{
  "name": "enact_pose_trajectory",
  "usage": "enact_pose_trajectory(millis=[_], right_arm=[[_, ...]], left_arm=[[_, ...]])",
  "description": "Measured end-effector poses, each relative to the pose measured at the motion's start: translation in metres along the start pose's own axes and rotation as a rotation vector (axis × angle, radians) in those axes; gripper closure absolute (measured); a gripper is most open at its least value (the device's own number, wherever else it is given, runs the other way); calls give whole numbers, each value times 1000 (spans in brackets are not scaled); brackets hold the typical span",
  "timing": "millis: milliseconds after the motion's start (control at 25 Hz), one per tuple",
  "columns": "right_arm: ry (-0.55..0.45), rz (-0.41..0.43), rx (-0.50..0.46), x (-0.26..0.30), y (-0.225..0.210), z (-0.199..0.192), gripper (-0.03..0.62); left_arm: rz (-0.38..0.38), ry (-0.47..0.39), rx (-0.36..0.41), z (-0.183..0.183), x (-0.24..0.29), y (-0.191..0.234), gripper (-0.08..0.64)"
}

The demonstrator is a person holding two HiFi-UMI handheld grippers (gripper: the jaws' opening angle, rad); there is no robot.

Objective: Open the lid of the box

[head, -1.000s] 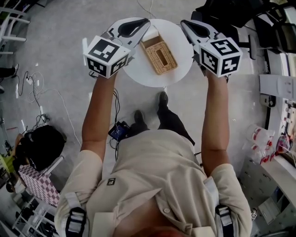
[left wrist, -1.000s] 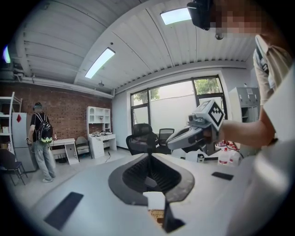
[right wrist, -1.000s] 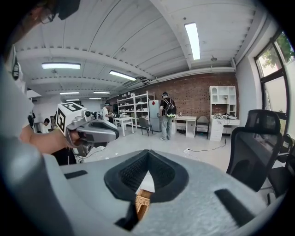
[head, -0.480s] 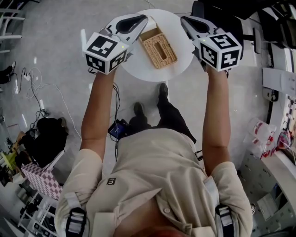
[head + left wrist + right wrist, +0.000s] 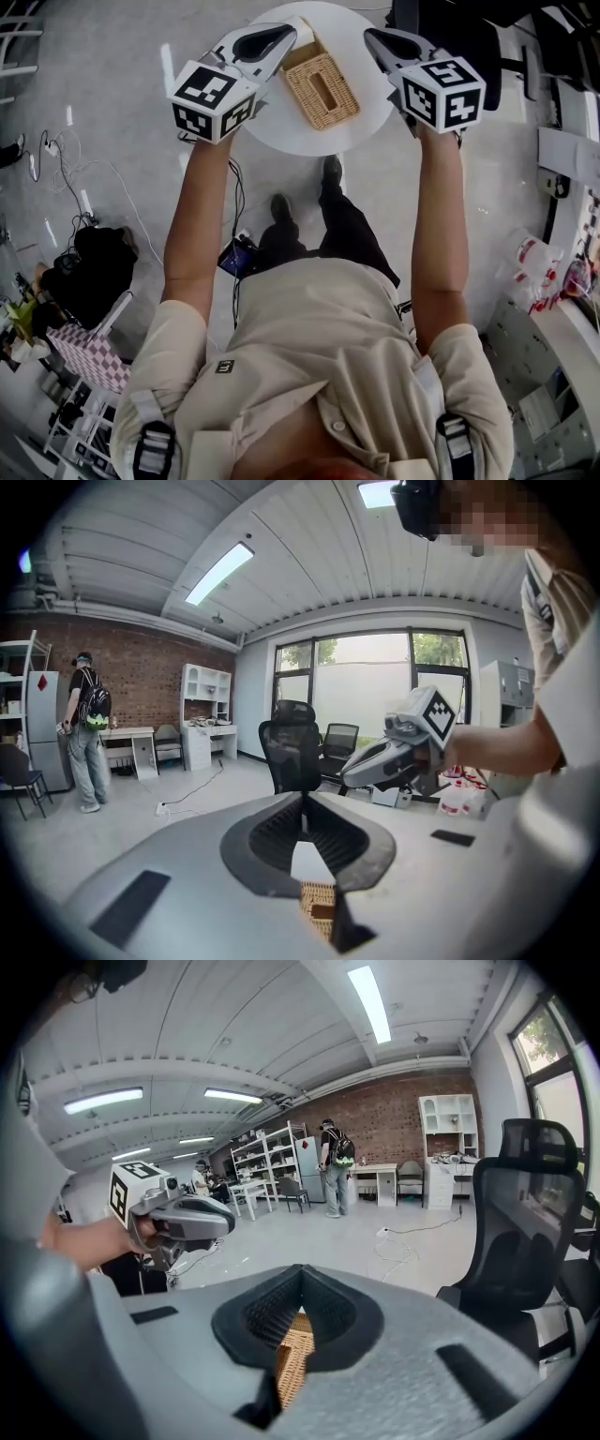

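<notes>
A woven wicker box [image 5: 322,91] with a slotted lid sits closed on a small round white table [image 5: 281,131]. My left gripper [image 5: 292,33] hovers just left of the box, jaws together and empty. My right gripper [image 5: 369,37] hovers right of the box, a gap away, also shut with nothing in it. In the left gripper view the jaws [image 5: 302,803] meet above the box [image 5: 319,907]. In the right gripper view the shut jaws [image 5: 302,1274] frame the box [image 5: 292,1354] below them.
A black office chair [image 5: 441,28] stands behind the table at the right. The person's feet [image 5: 328,197] are beside the table's near edge. Cables [image 5: 75,187] trail over the floor at the left. A person with a backpack [image 5: 84,728] stands far off.
In the head view the table, box and both grippers have drifted upward together. Both grippers keep their places beside the box, jaws unchanged.
</notes>
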State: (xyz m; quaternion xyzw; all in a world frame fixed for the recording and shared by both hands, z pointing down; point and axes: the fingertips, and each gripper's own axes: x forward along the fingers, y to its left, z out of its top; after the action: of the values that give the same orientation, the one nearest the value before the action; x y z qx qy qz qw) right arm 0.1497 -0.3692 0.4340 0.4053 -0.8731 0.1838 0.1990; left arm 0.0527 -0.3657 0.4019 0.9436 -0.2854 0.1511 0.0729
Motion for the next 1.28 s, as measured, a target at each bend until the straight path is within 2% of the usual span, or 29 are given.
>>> enact_pose_trajectory(millis=[520,1280], right_arm=[[75,25,61,26,-18,-59,600],[197,102,142,74,-12,-146,598]], left_arm=[[-9,67,-52,-55,29,0,543],[-5,162,-139,-139,45,1,543]])
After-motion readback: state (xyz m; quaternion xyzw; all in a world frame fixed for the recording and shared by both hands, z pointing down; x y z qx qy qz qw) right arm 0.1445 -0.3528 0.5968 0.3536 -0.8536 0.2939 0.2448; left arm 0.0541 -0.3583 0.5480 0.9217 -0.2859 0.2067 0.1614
